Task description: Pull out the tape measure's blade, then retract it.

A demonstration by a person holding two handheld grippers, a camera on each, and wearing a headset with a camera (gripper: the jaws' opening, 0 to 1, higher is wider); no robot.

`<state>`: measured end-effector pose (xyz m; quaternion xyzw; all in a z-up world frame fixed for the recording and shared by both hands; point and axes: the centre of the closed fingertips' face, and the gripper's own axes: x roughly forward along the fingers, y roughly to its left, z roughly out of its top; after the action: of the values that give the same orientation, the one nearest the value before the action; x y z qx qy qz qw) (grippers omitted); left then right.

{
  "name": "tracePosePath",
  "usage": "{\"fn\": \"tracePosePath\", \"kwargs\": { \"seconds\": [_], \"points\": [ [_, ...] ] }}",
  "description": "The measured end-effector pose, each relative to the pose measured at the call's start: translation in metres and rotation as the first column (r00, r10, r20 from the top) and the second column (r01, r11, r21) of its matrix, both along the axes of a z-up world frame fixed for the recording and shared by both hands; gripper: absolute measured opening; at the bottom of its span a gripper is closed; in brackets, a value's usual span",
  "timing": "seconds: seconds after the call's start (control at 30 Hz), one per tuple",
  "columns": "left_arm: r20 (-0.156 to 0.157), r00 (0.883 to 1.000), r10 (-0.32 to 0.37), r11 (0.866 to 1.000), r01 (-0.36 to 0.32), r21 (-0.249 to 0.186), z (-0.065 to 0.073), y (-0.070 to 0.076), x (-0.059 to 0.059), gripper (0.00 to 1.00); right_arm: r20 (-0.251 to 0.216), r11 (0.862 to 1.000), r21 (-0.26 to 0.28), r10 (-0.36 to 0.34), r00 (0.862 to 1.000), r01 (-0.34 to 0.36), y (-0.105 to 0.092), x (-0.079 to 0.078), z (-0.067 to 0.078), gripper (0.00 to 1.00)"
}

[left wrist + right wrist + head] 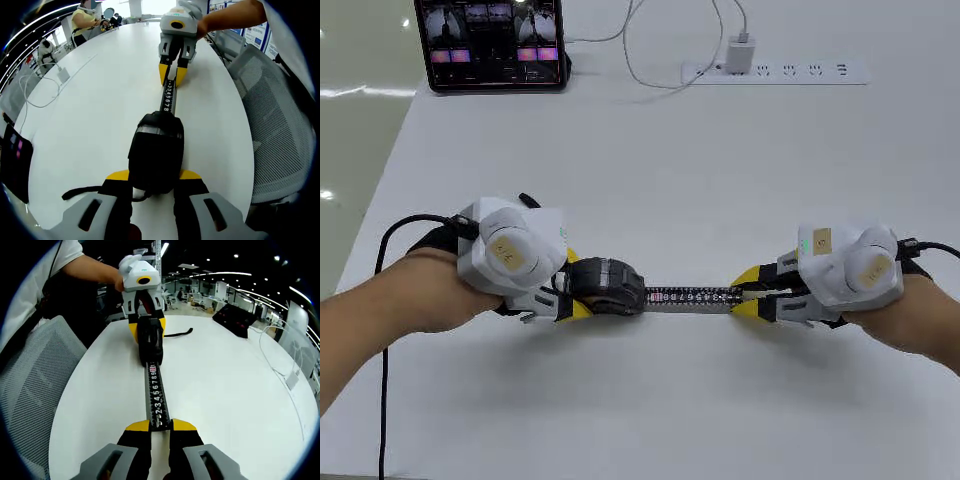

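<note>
The left tongs [574,285] pinch the black, rounded tape measure case [607,286] by its sides, in the lower centre of the head view. In the left gripper view the rear of the case [156,150] is covered by the yellow-tipped left tongs [155,175], and a thin black wrist strap [82,191] trails off at lower left. A short length of dark steel blade [690,297] with printed numerals runs from the case, low over the white tabletop [670,150], to the right tongs [745,292]. These are pressed together on the blade's far end, so the end hook is hidden between the tips.

In the right gripper view the numerals on the blade [155,395] read clearly above the right tongs [160,426]. In the head view they are too small to read. Both forearms are cut off by the lower frame corners.

The tabletop's left edge runs diagonally up the left of the head view, and its near edge shows at the bottom left corner of the frame. Bare surface lies open above the tape. A dark tablet [492,40] and a white power strip [790,70] sit along the top of the frame, well apart from the case. A grey mesh chair [270,125] stands beyond the tabletop's edge.
</note>
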<state>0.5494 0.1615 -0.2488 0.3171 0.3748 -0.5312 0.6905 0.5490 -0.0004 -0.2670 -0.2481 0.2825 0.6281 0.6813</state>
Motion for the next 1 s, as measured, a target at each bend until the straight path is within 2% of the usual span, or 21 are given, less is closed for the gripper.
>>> {"fn": "tracePosePath", "kwargs": {
  "seconds": [1.0],
  "points": [
    [0.0,1.0,0.001,1.0,-0.001,-0.001,0.001,-0.002,-0.001,0.27,-0.004,0.998,-0.046,-0.034,0.999,0.033,-0.035,-0.002,0.004,0.08]
  ]
}}
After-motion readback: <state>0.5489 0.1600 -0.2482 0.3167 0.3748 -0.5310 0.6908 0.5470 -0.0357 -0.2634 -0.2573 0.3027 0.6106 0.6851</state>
